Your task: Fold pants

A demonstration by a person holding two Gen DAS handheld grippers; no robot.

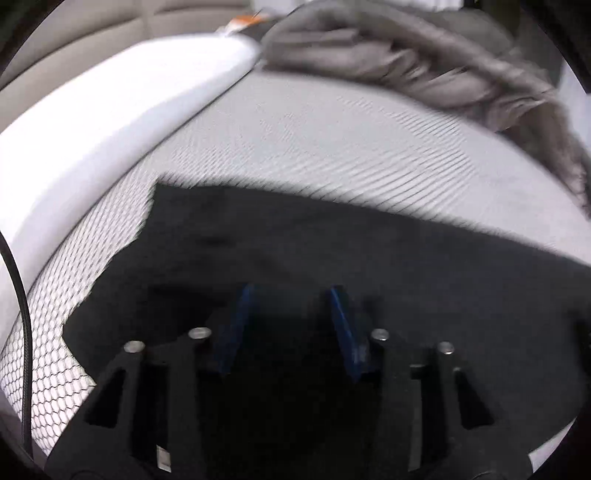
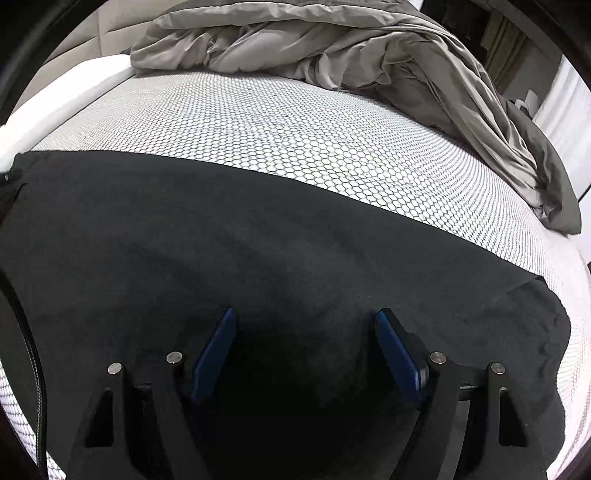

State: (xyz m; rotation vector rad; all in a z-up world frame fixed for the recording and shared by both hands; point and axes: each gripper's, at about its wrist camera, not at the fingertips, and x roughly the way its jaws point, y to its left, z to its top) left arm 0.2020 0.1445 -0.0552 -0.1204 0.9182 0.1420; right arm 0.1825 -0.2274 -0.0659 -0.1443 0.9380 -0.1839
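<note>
Dark charcoal pants (image 2: pixel 258 251) lie flat on a white mattress with a honeycomb pattern (image 2: pixel 295 122). In the left wrist view the pants (image 1: pixel 332 251) fill the lower half, with a corner edge at the left. My left gripper (image 1: pixel 293 291) is open, its blue pads (image 1: pixel 240 317) just above the fabric and holding nothing. My right gripper (image 2: pixel 304 317) is open wide above the pants, its blue pads (image 2: pixel 216 354) empty. The pants' right end shows a folded edge (image 2: pixel 535 291). The left wrist view is blurred.
A crumpled grey-brown duvet (image 2: pixel 369 55) is heaped along the far side of the bed and runs down the right edge; it also shows in the left wrist view (image 1: pixel 424 62). A white pillow or bolster (image 1: pixel 129 96) lies along the left. A beige headboard (image 1: pixel 92 33) stands behind.
</note>
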